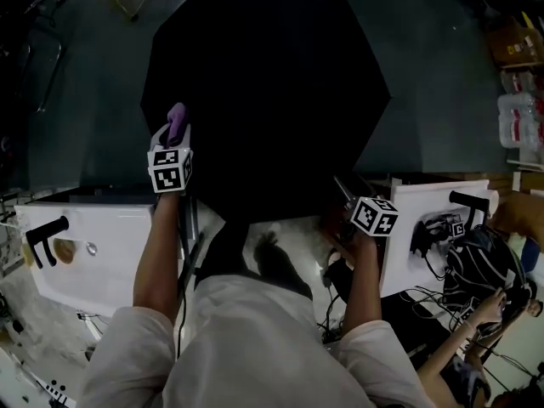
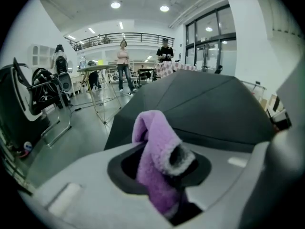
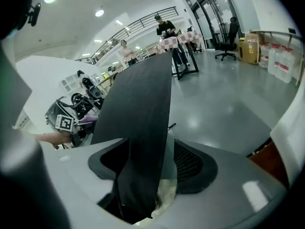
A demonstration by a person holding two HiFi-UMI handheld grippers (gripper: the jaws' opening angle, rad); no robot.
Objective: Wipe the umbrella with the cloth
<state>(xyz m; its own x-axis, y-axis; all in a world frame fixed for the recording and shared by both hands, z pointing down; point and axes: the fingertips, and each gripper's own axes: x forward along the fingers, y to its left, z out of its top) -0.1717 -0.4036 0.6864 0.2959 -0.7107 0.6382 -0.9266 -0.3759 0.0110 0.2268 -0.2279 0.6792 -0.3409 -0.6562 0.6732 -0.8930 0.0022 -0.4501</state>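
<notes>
Open black umbrella (image 1: 263, 83) on the grey floor (image 1: 442, 100), purple cloth (image 2: 157, 147) in the left gripper (image 1: 173, 133).

The umbrella stands just ahead of the person, and its canopy fills the middle of the head view. The left gripper's jaws are clamped on the cloth, which sticks up out of them over the canopy's left part. The right gripper (image 3: 147, 163) has its jaws apart. The canopy's near edge stands between them, and the right-hand pad is clear of the fabric. White tables (image 1: 110, 253) flank the person.
</notes>
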